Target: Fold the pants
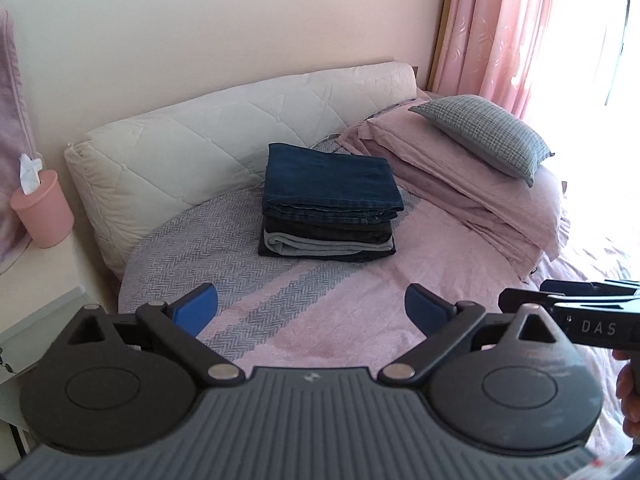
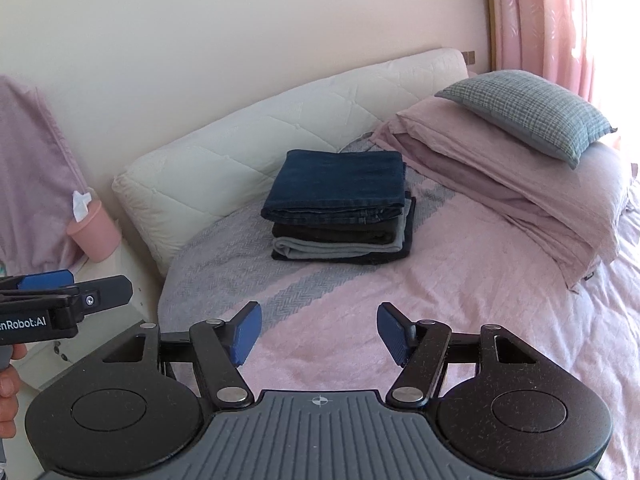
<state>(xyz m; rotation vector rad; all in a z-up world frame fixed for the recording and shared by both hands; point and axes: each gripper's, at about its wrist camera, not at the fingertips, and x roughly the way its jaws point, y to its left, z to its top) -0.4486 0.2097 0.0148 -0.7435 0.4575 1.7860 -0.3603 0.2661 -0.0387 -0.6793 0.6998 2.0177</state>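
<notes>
Bed [image 1: 328,320] | folded pants stack [image 1: 330,204] | both grippers' fingers apart, empty

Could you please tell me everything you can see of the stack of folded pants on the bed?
The stack of folded pants sits on the bed cover, just in front of the quilted headboard cushion. It seems to hold four or so garments: dark blue denim on top, a black pair beneath, a grey one, and a dark pair at the bottom. Each is folded into a flat rectangle, edges roughly aligned, lower layers jutting slightly on the right. Nothing rests on it; neither claw touches it.
</notes>
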